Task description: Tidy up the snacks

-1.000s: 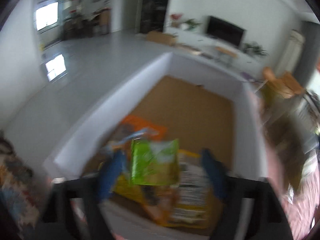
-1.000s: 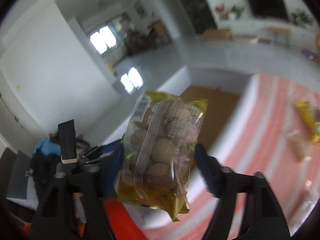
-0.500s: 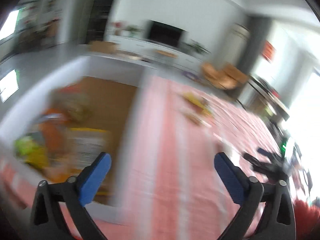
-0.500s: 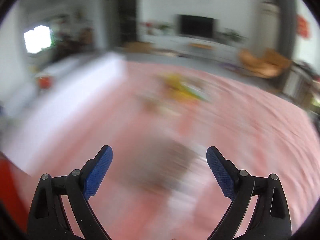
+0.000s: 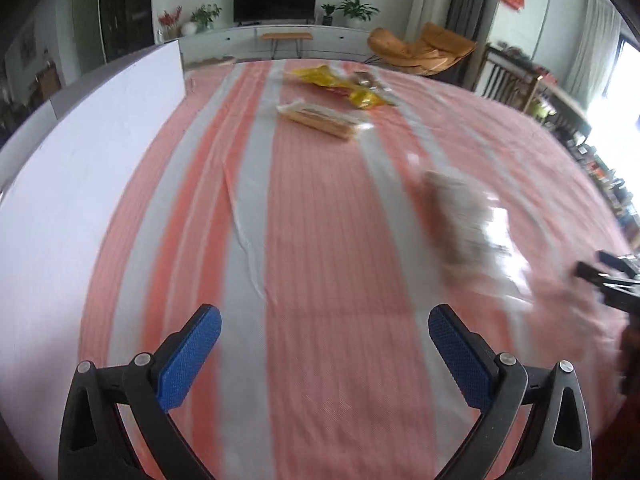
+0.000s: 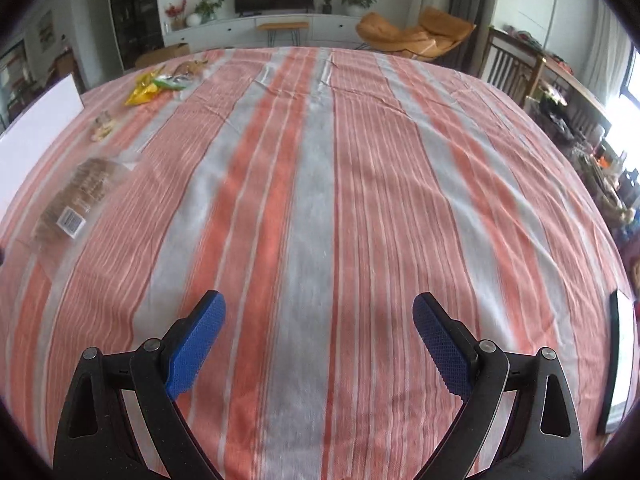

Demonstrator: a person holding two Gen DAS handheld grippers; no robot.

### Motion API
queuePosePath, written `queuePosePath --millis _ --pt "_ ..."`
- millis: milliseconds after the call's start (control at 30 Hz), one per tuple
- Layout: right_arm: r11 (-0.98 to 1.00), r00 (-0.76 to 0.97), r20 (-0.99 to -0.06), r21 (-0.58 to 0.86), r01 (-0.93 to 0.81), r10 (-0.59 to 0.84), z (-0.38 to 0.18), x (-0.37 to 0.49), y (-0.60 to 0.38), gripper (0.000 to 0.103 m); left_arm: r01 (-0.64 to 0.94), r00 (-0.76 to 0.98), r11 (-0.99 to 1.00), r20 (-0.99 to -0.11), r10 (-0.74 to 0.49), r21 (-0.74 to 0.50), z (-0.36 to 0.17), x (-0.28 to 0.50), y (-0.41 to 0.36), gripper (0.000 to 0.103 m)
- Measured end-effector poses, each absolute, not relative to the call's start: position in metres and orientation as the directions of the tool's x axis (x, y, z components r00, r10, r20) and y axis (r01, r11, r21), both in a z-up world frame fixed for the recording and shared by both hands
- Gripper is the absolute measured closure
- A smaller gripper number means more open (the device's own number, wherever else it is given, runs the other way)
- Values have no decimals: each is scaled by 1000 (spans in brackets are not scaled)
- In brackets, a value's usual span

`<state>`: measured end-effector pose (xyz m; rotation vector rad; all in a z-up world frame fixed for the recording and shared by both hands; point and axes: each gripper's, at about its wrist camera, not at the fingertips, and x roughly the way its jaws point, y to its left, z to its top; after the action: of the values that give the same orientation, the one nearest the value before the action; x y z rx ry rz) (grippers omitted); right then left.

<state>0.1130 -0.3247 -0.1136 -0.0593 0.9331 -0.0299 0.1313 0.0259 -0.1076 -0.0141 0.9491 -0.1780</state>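
Observation:
My left gripper (image 5: 324,318) is open and empty above the red-and-grey striped tablecloth (image 5: 320,240). Beyond it lie a clear pack of brown biscuits (image 5: 460,216), blurred, a long pack of wafers (image 5: 320,118) and yellow snack bags (image 5: 340,82) at the far end. The white box wall (image 5: 80,168) stands along the left. My right gripper (image 6: 319,308) is also open and empty over bare cloth. In the right wrist view the biscuit pack (image 6: 76,196) with its barcode label lies at the left, a small snack (image 6: 103,126) and yellow bags (image 6: 154,84) further back.
The other gripper's black frame (image 5: 612,280) shows at the right edge of the left wrist view. A dark flat device (image 6: 618,364) lies at the table's right edge. Chairs (image 6: 508,68), an orange lounge chair (image 6: 412,34) and a TV unit stand beyond the table.
Both grippers swung right from the white box to the striped table. The left let go of the green bag, the right of the clear snack bag; both jaws now stand wide and empty.

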Motion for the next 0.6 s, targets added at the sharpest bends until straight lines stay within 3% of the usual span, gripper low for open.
queuePosePath --millis 600 --pt "1000 595 -804 -15 7 -16 -122 114 -310 0 116 574 993 -815 -86 -23 -119 141 43 0"
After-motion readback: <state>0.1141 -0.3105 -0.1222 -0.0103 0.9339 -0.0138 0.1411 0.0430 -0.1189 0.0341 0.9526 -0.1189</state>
